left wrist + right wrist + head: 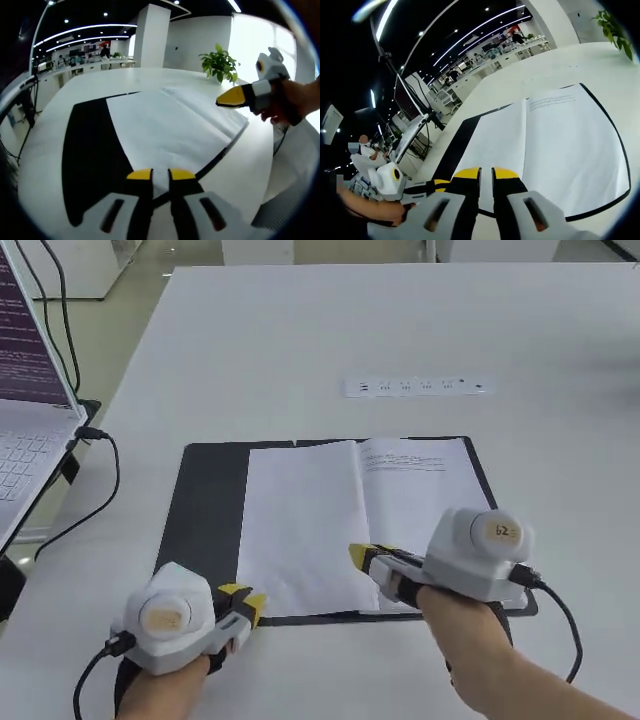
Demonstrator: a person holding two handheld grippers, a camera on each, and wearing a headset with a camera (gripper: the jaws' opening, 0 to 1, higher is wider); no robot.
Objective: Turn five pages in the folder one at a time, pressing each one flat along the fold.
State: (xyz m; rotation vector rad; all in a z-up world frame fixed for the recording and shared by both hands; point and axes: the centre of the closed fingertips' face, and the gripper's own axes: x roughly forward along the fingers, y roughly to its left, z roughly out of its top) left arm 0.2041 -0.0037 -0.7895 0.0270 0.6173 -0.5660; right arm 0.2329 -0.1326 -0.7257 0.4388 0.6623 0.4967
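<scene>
Far left: left gripper, white and grey with yellow tips [250,602], jaws drawn almost together, clamping nothing, poised at near edge of open black folder [200,510]. Ahead of its tips: blank white page [300,520]. Further right: matching right gripper [358,556], jaws likewise nearly closed and empty, tips by centre fold, printed white page [420,490] just beyond.

The white desk [300,330] carries a white power strip [415,387], lying flat near its far side. An open laptop [25,410] sits at the left edge, with a black cable [105,490] trailing beside it. A potted plant [220,65] stands beyond the desk.
</scene>
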